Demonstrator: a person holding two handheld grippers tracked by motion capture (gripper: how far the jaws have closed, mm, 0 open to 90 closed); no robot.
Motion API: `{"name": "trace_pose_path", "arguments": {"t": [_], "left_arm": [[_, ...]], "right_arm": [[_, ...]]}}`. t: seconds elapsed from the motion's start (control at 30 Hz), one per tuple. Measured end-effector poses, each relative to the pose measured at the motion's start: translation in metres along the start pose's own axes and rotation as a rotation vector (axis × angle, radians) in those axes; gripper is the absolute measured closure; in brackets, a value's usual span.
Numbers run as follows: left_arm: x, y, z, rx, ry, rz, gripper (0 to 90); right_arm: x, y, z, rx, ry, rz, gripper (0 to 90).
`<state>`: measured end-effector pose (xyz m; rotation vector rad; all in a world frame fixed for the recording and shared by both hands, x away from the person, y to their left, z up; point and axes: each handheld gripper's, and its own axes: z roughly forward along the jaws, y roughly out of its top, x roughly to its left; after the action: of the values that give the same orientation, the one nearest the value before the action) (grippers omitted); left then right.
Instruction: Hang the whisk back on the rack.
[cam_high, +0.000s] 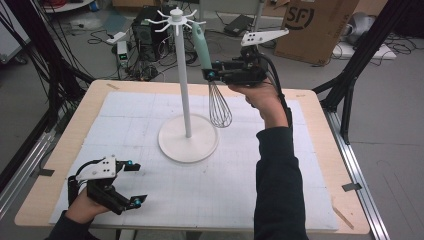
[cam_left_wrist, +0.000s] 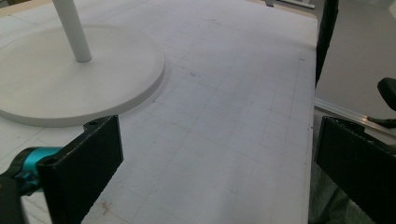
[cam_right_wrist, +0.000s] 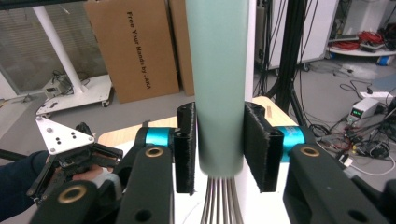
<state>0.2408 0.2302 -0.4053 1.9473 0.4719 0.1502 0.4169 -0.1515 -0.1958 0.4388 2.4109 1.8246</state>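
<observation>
Item: whisk (cam_high: 210, 75), mint handle, wire balloon; hanging upright beside the pole of the rack (cam_high: 186, 75), handle top reaching up to one of the hook arms at the crown, wires dangling clear above the rack's round base at about 2 o'clock from the pole foot

Holder: right gripper (cam_high: 214, 74), coming in level from 3 o'clock; its jaws are sitting on either side of the handle's lower end just above the wires; in the right gripper view (cam_right_wrist: 219, 144) a thin gap is showing between handle and the right-hand pad (cam_right_wrist: 258, 144), so the pinch is looking slack rather than firm; contact on the other pad cannot be told

Idle: left gripper (cam_high: 135, 182), resting at 7 o'clock on the mat (cam_high: 280, 200), jaws spread wide with nothing between them (cam_left_wrist: 205, 172)

Handling, as judged: light; handle stiff and smooth, likely slippery under flat pads; wires springy and bending easily, so poor for gripping; best hold is the handle, low near the wires for control, or higher up for less swing; rack is looking tall on a narrow pole, so sideways pulling could be tipping it

Hard to make out: whether the handle's loop is actually seated on the hook, being small and pale against clutter; handle top is cut off in the right gripper view; wire tips are cut off there too
</observation>
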Motion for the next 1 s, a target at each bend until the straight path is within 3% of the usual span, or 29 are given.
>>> {"name": "trace_pose_path", "arguments": {"t": [0.27,0.77,1.0], "left_arm": [[0.000,0.000,0.000,-0.004,-0.002,-0.004,1.7],[0.000,0.000,0.001,-0.003,-0.001,-0.006,1.7],[0.001,0.000,0.000,-0.003,-0.002,-0.010,1.7]], "right_arm": [[0.003,0.000,-0.005,-0.002,-0.008,0.010,54.1],[0.021,-0.015,-0.011,-0.006,0.115,-0.001,22.4],[0.024,-0.030,-0.014,0.026,0.094,0.014,3.9]]}}
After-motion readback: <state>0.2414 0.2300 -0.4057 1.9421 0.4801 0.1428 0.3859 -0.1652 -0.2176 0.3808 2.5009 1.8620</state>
